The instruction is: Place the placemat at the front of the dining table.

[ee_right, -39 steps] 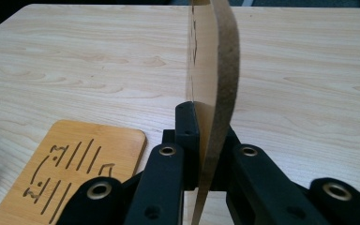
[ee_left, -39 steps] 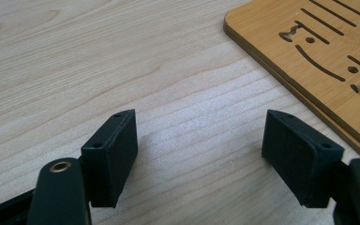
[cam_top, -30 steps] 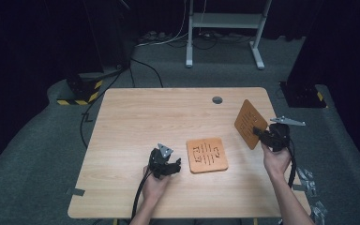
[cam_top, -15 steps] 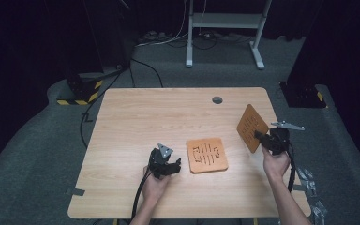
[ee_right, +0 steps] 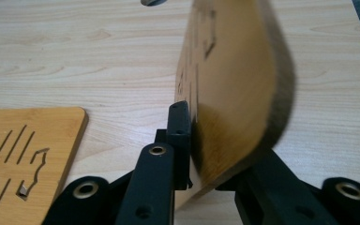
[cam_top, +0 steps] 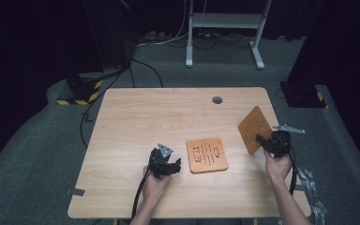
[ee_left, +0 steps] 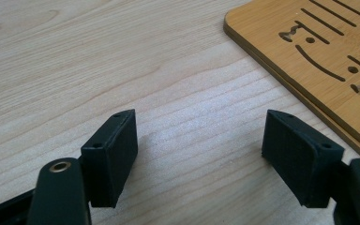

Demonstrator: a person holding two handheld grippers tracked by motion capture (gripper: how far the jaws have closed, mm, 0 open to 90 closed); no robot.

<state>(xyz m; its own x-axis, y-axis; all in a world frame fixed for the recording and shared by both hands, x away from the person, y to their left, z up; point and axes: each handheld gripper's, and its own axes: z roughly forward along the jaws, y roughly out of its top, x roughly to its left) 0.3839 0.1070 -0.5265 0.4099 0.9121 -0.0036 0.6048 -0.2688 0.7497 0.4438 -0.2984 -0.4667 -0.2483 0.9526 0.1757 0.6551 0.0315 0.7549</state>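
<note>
A light wooden table is seen at the centre, with a round grey grommet set near its far edge at about one o'clock. A white metal stand is placed on the carpet at twelve o'clock. Yellow-black striped bases, possibly stand feet, are seen at ten o'clock.

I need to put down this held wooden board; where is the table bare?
Bare: the wide far half of the table, up to the round hole, and the left side. Crowded: the near middle, where the flat board lies between left tool and right tool.
</note>
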